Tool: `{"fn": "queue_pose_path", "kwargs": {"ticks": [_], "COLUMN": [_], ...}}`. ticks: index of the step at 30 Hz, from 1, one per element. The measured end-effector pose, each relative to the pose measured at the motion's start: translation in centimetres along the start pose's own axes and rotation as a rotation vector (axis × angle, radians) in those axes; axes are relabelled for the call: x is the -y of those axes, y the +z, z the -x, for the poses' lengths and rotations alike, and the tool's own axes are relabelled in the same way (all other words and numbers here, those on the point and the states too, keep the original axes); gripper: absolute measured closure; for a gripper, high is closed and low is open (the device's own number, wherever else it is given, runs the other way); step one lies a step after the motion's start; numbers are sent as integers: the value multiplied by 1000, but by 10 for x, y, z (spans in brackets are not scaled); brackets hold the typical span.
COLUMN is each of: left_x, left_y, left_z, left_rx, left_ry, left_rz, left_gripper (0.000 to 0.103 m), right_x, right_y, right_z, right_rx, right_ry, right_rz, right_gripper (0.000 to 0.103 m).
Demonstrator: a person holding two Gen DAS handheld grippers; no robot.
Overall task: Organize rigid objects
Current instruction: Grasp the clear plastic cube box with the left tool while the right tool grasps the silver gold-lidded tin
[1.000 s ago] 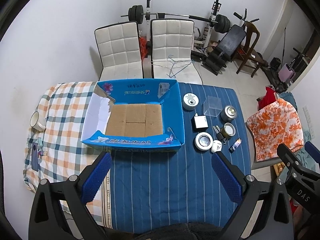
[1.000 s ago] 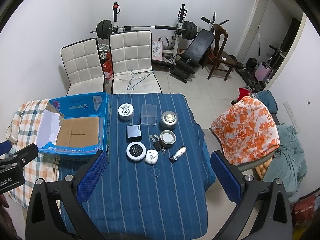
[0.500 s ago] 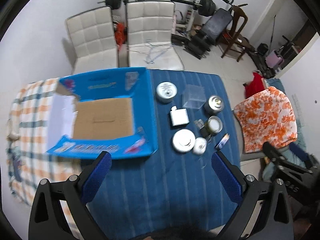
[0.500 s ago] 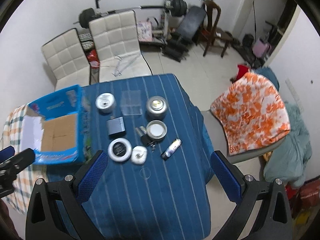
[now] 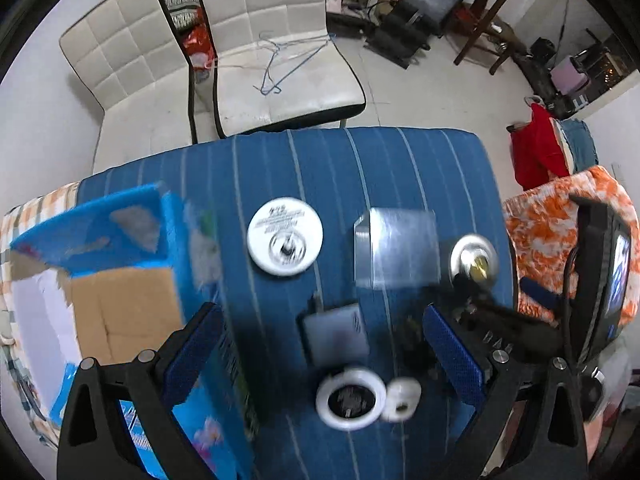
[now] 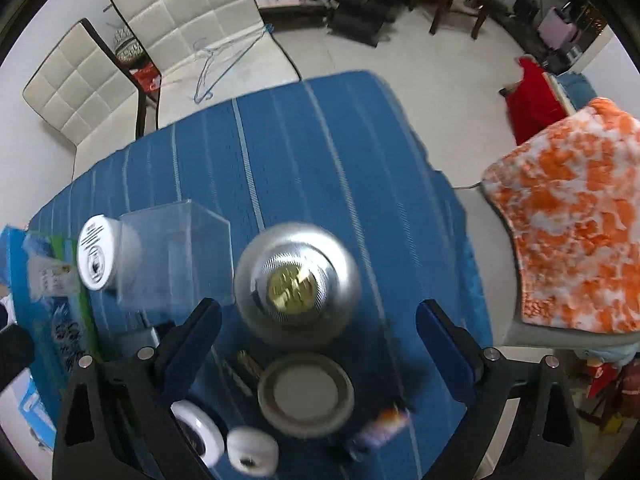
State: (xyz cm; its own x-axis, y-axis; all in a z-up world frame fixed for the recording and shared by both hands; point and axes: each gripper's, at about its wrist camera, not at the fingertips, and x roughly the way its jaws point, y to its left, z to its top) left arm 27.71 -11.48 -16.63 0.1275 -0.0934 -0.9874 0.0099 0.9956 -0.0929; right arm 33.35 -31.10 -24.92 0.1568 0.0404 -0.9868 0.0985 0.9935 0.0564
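Both claws lowered toward tablecloth [image 5: 360, 168], box [image 5: 120, 312] left, chairs [image 5: 280, 40] beyond

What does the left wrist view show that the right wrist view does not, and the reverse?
Only the left wrist view shows the cardboard floor of the blue box and the dark square device. Only the right wrist view shows the flat round lid and the small tube clearly. Both show the white round tin, the clear plastic box, the silver can and open, empty jaws.
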Motion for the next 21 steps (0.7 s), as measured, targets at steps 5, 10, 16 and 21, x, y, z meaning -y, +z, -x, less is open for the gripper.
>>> {"fn": "queue_pose_path", "kwargs": {"ticks": [5, 10, 16, 21], "left_x": [0, 16, 46, 69], "left_y": [23, 38, 48, 50], "left_z": [-21, -39, -71, -99], "left_rx": [-32, -77, -142, -196], "left_ry": [-18, -43, -16, 22], "left_rz": [24, 13, -60, -129], "left_gripper": [1, 1, 1, 14], "right_x": [-4, 8, 52, 59], "right_y": [16, 18, 4, 3], "right_z": [-38, -46, -44, -44], "right_rx": [-58, -110, -134, -121], "right_ry": [39, 46, 28, 37], "right_rz": [-1, -8, -44, -48], "right_gripper": [26, 28, 28, 28]}}
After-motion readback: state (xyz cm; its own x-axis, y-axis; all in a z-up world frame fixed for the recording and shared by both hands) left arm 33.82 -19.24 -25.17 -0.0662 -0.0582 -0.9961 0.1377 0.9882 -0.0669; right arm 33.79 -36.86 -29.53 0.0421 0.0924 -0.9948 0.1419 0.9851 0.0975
